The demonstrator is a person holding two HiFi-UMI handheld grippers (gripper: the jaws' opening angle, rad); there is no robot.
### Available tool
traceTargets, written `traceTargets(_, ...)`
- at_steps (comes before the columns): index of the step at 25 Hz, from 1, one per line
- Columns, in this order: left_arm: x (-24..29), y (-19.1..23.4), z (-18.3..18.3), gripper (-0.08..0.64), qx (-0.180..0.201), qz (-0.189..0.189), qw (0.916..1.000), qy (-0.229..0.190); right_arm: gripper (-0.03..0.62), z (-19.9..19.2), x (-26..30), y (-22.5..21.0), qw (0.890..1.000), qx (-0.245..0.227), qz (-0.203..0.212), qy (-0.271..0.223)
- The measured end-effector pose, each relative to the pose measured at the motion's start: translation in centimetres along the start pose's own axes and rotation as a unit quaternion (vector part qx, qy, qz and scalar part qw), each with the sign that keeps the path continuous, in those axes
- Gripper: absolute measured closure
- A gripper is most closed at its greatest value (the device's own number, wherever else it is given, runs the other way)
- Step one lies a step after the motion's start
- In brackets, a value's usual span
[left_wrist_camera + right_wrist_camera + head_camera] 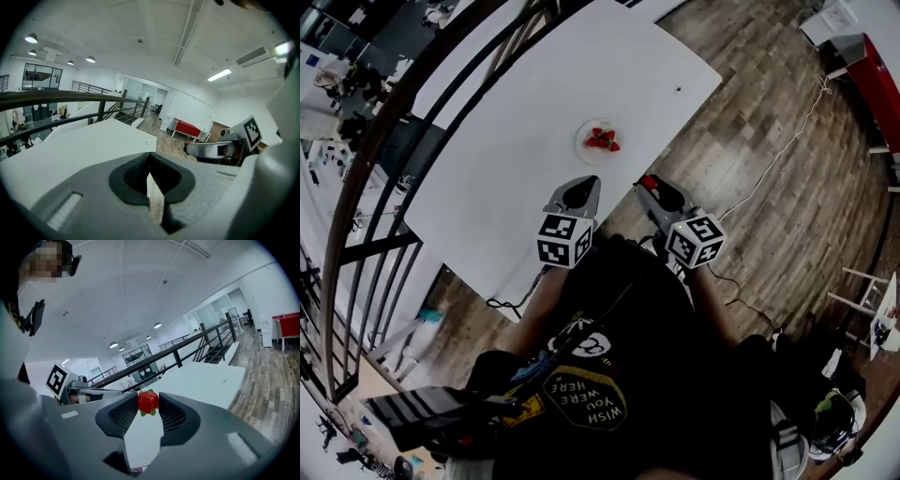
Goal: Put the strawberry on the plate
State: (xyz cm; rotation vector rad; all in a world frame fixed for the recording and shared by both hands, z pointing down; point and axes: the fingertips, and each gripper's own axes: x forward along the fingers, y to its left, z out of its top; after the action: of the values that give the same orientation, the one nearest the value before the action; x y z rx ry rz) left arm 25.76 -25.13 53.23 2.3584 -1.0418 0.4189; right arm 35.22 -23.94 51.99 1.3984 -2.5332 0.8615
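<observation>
Strawberry (148,401) sits pinched between the two dark pads of the right gripper (651,184), red body at the very tips and green leaves pointing down. In the head view that gripper hangs just right of centre, over the near edge of the white table (534,112). The plate (584,142) lies above it in the frame and slightly to the left, well apart from the jaws, and already carries a small heap of other strawberries (603,141).

The left gripper (150,155) hovers just left of centre in the head view. Its jaws are closed tip to tip with nothing between them.

The step in hand looks like carrying the fruit to the plate. To do it well, the grip should be firm but gentle, since the berry is soft and held only at the tips. It would be best to bring it over a bare part of the plate, beside the heap, and lower it close to the surface. Letting go there should keep it from rolling off the rim or knocking the others.
</observation>
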Motion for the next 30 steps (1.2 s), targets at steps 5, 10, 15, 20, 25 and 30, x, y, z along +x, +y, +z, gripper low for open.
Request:
traceTargets(5,0.3,2.2,-0.5,0.557,-0.008,-0.005,0.9999,0.008,0.448,-0.4,2.9,0.6,1.000,-0.002,0.001,0.019)
traceTargets(10,1.0,3.4,-1.1,0.557,-0.030,0.002,0.9994,0.014,0.448,-1.1,4.7,0.9,0.999,0.000,0.012,0.043)
traceTargets(15,2.9,4.5,-1.4,0.557,-0.056,0.004,0.9984,-0.003,0.448,-1.6,6.7,-0.2,0.997,-0.010,0.024,0.068)
traceTargets(20,5.9,5.2,-2.4,0.557,-0.064,0.006,0.9979,0.003,0.448,-2.4,8.8,-1.5,0.995,-0.012,0.041,0.090)
traceTargets(25,8.1,6.1,-3.8,0.557,-0.075,0.011,0.9970,0.016,0.448,-4.1,11.2,-3.5,0.993,-0.017,0.036,0.110)
traceTargets(30,9.6,7.7,-5.2,0.557,-0.084,0.026,0.9957,0.029,0.448,-5.1,13.3,-5.5,0.992,-0.022,0.022,0.126)
